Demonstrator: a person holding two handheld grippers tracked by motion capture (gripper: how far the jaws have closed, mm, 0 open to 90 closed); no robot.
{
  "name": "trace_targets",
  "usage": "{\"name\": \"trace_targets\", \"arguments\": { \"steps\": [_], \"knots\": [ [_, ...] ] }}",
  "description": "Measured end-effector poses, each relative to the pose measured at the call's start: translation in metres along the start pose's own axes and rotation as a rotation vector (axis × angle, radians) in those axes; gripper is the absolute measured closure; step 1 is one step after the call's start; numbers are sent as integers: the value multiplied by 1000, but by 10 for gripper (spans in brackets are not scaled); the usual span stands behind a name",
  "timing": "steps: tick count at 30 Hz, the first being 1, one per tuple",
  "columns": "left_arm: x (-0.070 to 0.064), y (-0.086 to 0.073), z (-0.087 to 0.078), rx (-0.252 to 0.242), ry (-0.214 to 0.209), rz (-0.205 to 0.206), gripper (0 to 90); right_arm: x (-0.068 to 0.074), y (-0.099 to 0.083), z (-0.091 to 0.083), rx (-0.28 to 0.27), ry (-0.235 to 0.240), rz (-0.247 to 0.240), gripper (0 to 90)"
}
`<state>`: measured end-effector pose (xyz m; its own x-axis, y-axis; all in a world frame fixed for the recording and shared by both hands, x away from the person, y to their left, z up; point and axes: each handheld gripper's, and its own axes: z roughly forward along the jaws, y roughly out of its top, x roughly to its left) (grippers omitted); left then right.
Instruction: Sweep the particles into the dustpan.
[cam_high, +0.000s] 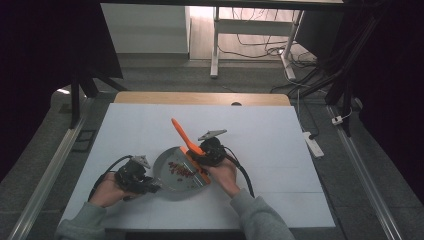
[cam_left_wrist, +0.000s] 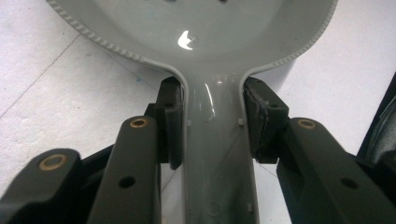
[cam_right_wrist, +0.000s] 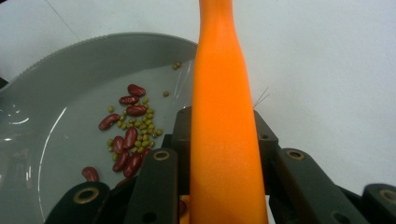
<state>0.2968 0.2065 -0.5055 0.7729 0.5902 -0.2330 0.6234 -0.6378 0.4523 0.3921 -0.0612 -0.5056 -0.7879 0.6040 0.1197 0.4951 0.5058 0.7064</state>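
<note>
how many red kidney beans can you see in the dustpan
About 9 red beans lie in the grey dustpan: three upper, one left, four in the lower cluster, one lowest by the jaws; more may be hidden.

There is one grey dustpan (cam_high: 172, 172) and one orange brush (cam_high: 186, 138). In the dustpan lie about nine red kidney beans (cam_right_wrist: 125, 135) and many small green beans (cam_right_wrist: 142, 133), too many and too small to count exactly. Two grippers are present, the left gripper (cam_high: 150, 187) and the right gripper (cam_high: 200, 159).
</note>
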Motion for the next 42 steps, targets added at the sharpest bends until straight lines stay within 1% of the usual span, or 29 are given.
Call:
{"name": "trace_targets", "arguments": {
  "steps": [4,8,10,12,14,15,16,17,19,20,23,27,30,34,36,38,42],
  "knots": [
    [0,0,0,-1,0,2,617,4,0,0,-14,14,3,708],
    [0,0,0,-6,1,-3,616,11,4,1,-22,44,-1,709],
    [0,0,-1,-9,-1,-3,617,17,6,4,-19,50,-14,709],
    [0,0,0,-9,0,-3,616,23,8,8,-20,68,-24,709],
    [0,0,0,-7,-1,-2,617,31,11,12,-19,94,-44,709],
    [0,0,0,-7,-1,-1,617,34,12,13,-19,108,-39,709],
    [0,0,0,-7,-4,-2,616,36,13,13,-25,122,-46,709],
    [0,0,0,-8,-3,-2,617,39,14,13,-35,126,-54,709],
    [0,-1,-1,-8,-2,0,616,40,17,8,-59,105,-69,709],
    [0,-1,-1,-9,-1,0,617,39,19,5,-73,100,-66,709],
    [0,-1,-1,-11,-2,-2,616,33,22,-5,-97,73,-60,709],
    [1,-1,-1,-9,-3,-2,617,22,22,-12,-104,41,-60,708],
    [1,-1,-1,-9,-3,-3,616,15,21,-15,-100,24,-47,709],
    [1,-1,-1,-10,-3,-4,616,7,16,-18,-85,-8,-46,708],
    [0,-2,-1,-13,-4,-8,616,1,12,-22,-69,-47,-47,709],
    [0,-2,-1,-13,-3,-8,617,-5,8,-24,-54,-64,-33,709],
    [-2,-3,-1,-13,0,-8,617,-16,-4,-29,-21,-119,-10,709]
  ]
}}
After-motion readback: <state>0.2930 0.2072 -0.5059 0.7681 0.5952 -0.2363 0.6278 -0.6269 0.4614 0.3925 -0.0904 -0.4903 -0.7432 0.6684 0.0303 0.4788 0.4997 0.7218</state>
